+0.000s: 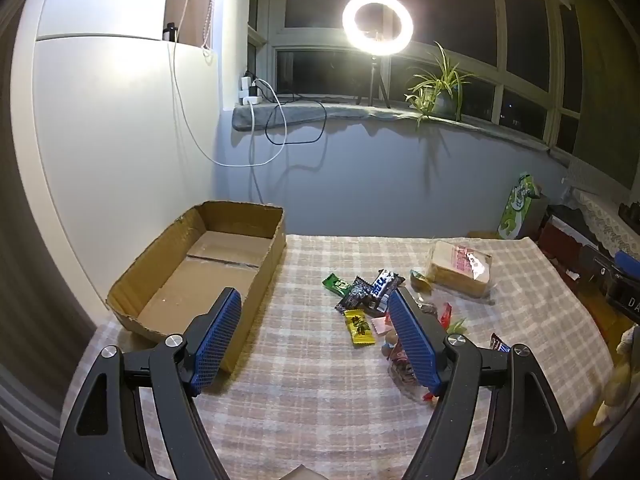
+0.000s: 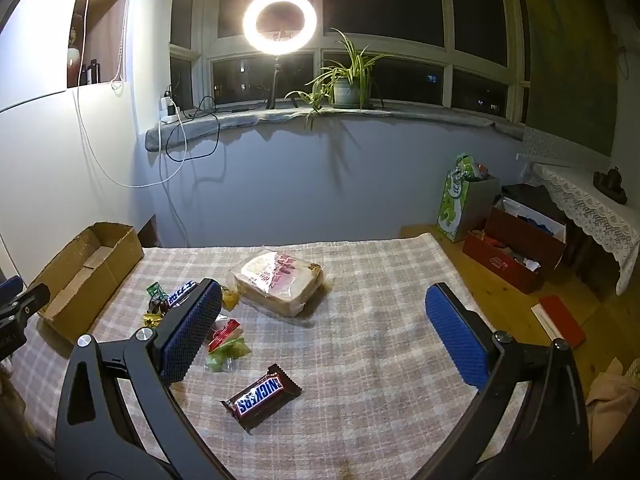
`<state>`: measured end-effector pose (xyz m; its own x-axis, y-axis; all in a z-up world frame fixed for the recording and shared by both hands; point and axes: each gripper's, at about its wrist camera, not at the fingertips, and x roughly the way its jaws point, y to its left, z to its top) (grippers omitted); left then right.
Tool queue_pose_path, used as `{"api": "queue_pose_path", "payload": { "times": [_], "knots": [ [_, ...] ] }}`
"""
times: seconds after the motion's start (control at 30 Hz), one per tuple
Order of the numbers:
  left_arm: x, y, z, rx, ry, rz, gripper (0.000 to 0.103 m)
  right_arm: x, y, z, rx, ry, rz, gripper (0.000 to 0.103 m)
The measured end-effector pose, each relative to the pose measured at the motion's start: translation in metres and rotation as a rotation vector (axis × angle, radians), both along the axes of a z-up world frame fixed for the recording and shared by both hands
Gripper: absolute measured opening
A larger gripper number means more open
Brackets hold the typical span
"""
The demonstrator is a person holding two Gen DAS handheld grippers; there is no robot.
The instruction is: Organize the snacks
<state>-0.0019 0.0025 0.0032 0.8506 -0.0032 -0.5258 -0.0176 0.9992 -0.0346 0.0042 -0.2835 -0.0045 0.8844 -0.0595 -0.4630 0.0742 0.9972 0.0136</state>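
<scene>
An empty cardboard box (image 1: 224, 256) (image 2: 86, 268) lies at the table's left. Several small snack packets (image 1: 362, 296) (image 2: 168, 300) are scattered in the middle, among them a yellow packet (image 1: 360, 326) and a red-and-green candy bag (image 2: 226, 340). A bagged sliced bread loaf (image 1: 460, 268) (image 2: 280, 280) lies farther back. A Snickers bar (image 2: 262, 396) lies nearest, between the right gripper's fingers but below them. My left gripper (image 1: 316, 340) is open over the cloth between the box and the packets. My right gripper (image 2: 324, 336) is wide open, holding nothing.
The table carries a checked cloth (image 1: 320, 380) (image 2: 360, 340). A ring light (image 1: 378, 24) and a potted plant (image 2: 348, 80) stand on the windowsill. Beside the table's right edge, on the floor, are a green bag (image 2: 456, 200) and a red box (image 2: 516, 256).
</scene>
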Motion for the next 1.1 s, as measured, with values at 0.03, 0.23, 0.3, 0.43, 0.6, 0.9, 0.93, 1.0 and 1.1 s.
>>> {"api": "queue_pose_path", "payload": {
  "times": [0.03,0.23,0.3,0.43,0.6,0.9,0.93,1.0,1.1],
  "knots": [
    [0.0000,-0.0001,0.0000,0.000,0.000,-0.001,0.077,-0.0014,0.0002,0.0042,0.005,-0.003,-0.001,0.103],
    [0.0002,-0.0010,0.0002,0.000,0.000,-0.002,0.077,-0.0034,0.0004,0.0099,0.003,-0.021,-0.006,0.103],
    [0.0005,-0.0016,0.0001,0.001,0.001,-0.002,0.077,-0.0049,-0.0004,0.0093,0.001,-0.028,-0.009,0.103],
    [0.0001,-0.0023,0.0000,0.001,0.001,-0.003,0.077,-0.0050,0.0001,0.0100,-0.001,-0.028,-0.009,0.103],
    [0.0000,-0.0029,0.0000,0.001,0.001,-0.004,0.077,-0.0048,0.0005,0.0072,0.001,-0.025,-0.008,0.103],
    [0.0000,-0.0028,-0.0001,0.000,0.002,-0.004,0.077,-0.0032,0.0020,0.0055,-0.001,-0.021,-0.003,0.103],
    [-0.0001,-0.0027,-0.0001,0.000,0.002,-0.004,0.077,-0.0034,0.0018,0.0055,0.000,-0.020,-0.002,0.103],
    [-0.0003,-0.0026,-0.0002,-0.001,0.001,-0.003,0.077,-0.0027,0.0030,0.0047,-0.002,-0.021,-0.003,0.103],
    [-0.0009,-0.0032,0.0001,-0.001,0.001,-0.004,0.077,-0.0028,0.0029,0.0045,-0.002,-0.021,-0.003,0.103]
  ]
}}
